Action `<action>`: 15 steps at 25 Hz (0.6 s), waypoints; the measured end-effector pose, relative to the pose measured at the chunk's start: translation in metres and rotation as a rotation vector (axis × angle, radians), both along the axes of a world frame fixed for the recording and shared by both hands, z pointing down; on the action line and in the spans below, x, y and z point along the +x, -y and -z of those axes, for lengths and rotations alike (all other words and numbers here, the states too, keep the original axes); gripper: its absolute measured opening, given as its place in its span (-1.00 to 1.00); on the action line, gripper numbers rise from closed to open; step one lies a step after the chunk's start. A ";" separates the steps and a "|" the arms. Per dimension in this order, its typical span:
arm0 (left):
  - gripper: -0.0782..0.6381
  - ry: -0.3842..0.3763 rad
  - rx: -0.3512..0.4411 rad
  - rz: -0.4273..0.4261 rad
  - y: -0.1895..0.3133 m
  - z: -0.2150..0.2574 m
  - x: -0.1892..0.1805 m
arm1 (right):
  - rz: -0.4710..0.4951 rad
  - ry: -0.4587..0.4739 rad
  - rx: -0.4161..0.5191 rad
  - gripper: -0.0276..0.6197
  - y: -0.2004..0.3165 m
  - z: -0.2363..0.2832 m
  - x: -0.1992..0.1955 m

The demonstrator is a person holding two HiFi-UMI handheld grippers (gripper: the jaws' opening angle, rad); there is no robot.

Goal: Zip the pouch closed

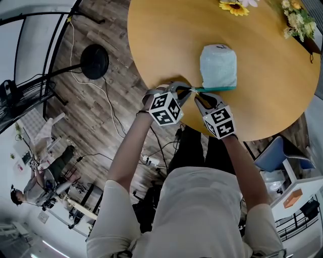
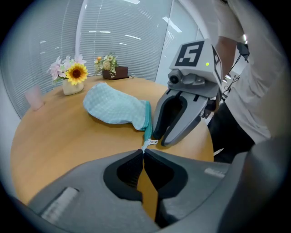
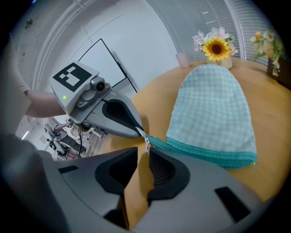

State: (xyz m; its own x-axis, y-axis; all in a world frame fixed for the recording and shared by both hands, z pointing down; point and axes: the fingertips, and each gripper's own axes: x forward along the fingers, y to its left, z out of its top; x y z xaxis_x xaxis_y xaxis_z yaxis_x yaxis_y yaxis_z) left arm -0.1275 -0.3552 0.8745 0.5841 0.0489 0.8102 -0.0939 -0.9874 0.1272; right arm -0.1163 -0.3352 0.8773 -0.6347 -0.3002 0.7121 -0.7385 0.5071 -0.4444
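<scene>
The pouch (image 1: 218, 65) looks like soft, light cloth with nothing stiff in it, so I reckon it will slide and bunch if I tug the zip without an anchor. The places to take it are the little end tab (image 3: 135, 129) and the pull (image 3: 146, 143), not the limp body. It's pale blue-green checked fabric, rounded at the far end, with a darker teal zipper (image 3: 204, 154) along the edge nearest me, and it lies flat near my edge of the round wooden table (image 1: 166, 40). My left gripper (image 2: 143, 152) has its jaws pinched together on that end tab. My right gripper (image 3: 144, 152) sits just beside it with a narrow gap between its jaws, the pull dangling right at the tips and not clamped. I can't tell whether the teeth are meshed. Flowers (image 1: 233, 7) stand well apart at the far rim.
</scene>
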 end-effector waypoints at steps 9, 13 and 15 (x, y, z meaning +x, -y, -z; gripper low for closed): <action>-0.72 -0.051 -0.091 0.082 -0.013 0.012 0.006 | -0.032 -0.019 0.033 -0.90 0.000 0.004 0.007; -0.73 -0.078 -0.139 0.151 -0.021 0.029 0.011 | 0.013 -0.008 0.069 -0.91 -0.005 0.021 0.015; -0.73 -0.082 -0.138 0.160 -0.028 0.038 0.014 | 0.043 -0.007 0.077 -0.91 -0.012 0.031 0.019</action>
State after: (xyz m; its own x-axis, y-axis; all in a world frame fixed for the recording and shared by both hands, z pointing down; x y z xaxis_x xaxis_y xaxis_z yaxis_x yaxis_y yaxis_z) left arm -0.1135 -0.3268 0.8362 0.6567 0.0576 0.7519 -0.2318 -0.9334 0.2740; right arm -0.0971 -0.3231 0.8466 -0.6433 -0.3268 0.6924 -0.7183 0.5707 -0.3980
